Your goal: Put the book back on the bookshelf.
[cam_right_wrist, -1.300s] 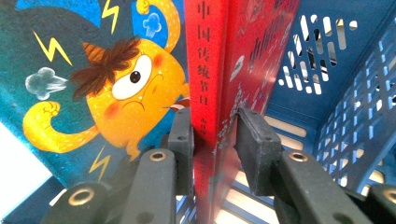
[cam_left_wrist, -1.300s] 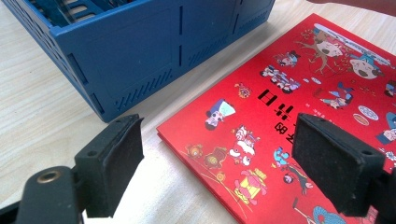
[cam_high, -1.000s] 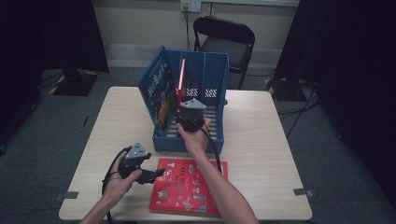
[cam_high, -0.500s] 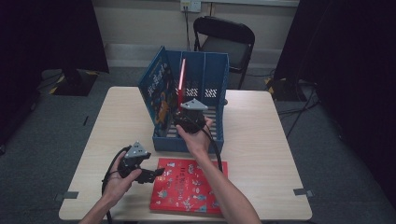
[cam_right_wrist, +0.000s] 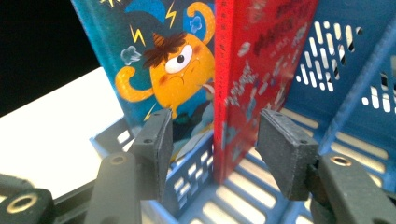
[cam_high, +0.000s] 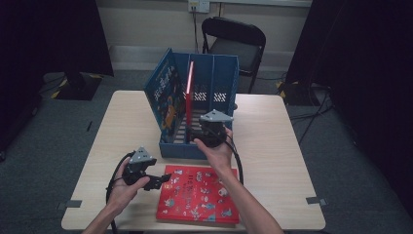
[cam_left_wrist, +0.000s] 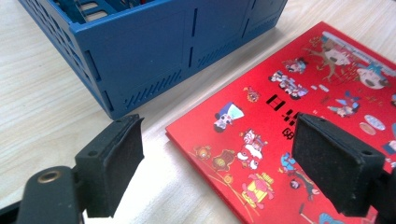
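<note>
- My right gripper [cam_high: 198, 132] is at the front of the blue file rack [cam_high: 220, 80], which stands at the middle of the tabletop [cam_high: 272, 131] toward its far edge.
- In the right gripper view its jaws stand apart, one on each side of the upright red book [cam_right_wrist: 254, 79]; neither pad [cam_right_wrist: 282, 151] touches the cover, so I grip nothing.
- The upright red book stands on edge in the rack's middle compartment, its spine toward me.
- A blue picture book [cam_right_wrist: 163, 60] with an orange character stands in the compartment next to it, leaning against the rack's left wall.
- My left gripper [cam_high: 158, 181] rests near the front edge of the tabletop, left of centre, jaws wide and empty.
- The flat red book [cam_high: 199, 195] lies cover up at the front edge, just in front of the rack.
- In the left gripper view the flat red book's near corner [cam_left_wrist: 175, 133] sits between my jaws and beyond them; the pads clear it.
- A black folding chair [cam_high: 234, 41] stands beyond the far edge.
</note>
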A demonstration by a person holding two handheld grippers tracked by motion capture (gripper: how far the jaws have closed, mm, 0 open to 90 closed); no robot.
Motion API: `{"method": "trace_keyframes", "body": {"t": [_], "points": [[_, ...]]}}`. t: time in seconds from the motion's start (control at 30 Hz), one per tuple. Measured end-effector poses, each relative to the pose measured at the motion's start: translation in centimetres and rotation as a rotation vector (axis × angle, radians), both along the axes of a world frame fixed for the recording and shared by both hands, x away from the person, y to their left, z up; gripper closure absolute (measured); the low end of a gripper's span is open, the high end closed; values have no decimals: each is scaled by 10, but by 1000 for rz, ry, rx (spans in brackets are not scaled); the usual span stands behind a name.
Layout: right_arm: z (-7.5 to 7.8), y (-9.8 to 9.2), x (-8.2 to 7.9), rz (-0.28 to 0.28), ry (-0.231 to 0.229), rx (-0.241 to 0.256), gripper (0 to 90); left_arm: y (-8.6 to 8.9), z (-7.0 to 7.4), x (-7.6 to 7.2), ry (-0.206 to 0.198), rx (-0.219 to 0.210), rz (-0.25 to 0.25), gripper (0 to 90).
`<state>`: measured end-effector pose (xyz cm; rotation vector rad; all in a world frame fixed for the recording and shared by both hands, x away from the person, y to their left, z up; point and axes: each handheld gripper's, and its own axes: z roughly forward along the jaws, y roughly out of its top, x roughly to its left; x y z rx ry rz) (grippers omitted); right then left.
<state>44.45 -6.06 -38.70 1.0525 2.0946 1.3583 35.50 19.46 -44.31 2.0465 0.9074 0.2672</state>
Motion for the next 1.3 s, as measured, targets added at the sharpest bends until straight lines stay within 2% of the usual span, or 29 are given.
{"method": "trace_keyframes", "body": {"t": [0.13, 0.27, 0.33, 0.43, 0.5, 0.6, 0.7, 0.8, 0.87, 0.97, 1.03, 1.1, 1.13, 1.17, 1.23, 1.3], "points": [[4, -20, -13, 19, 9, -7, 456, -2, 0, 0, -7, 3, 5, 166], [5, -36, -28, 34, 6, -28, 462, -2, -1, 2, 16, -21, -6, 159], [1, -50, -35, 27, 27, 0, 462, -1, -1, 2, 21, -24, 4, 163], [-5, -68, -45, 17, 33, -1, 459, -3, -2, 2, 28, -30, 0, 206], [-8, -78, -53, 4, 27, -18, 460, -3, -2, 2, 22, -17, -2, 211], [-11, -93, -60, -5, 30, -17, 461, -5, -3, 1, 34, -24, 2, 226], [-19, -103, -67, -5, 48, -46, 463, -4, -2, 0, 30, -40, -7, 299], [-35, -109, -76, 6, 82, -74, 451, -2, -6, 1, 62, -50, -25, 348], [-49, -111, -82, 20, 105, -92, 444, -2, -11, 1, 66, -12, -28, 376], [-63, -112, -85, 35, 150, -120, 430, -3, -19, 4, 113, -32, -30, 395], [-68, -110, -86, 37, 140, -159, 426, -5, -20, 5, 116, -19, -53, 422], [-74, -111, -84, 46, 173, -135, 407, -6, -21, 6, 122, -11, -57, 435], [-76, -111, -82, 46, 180, -143, 395, -8, -23, 6, 131, 11, -72, 430], [-79, -110, -81, 43, 184, -159, 386, -9, -24, 7, 137, 12, -73, 431], [-83, -108, -78, 54, 202, -161, 366, -10, -25, 6, 121, 40, -69, 440], [-85, -106, -77, 57, 195, -168, 354, -13, -26, 6, 105, 62, -67, 448]]}}
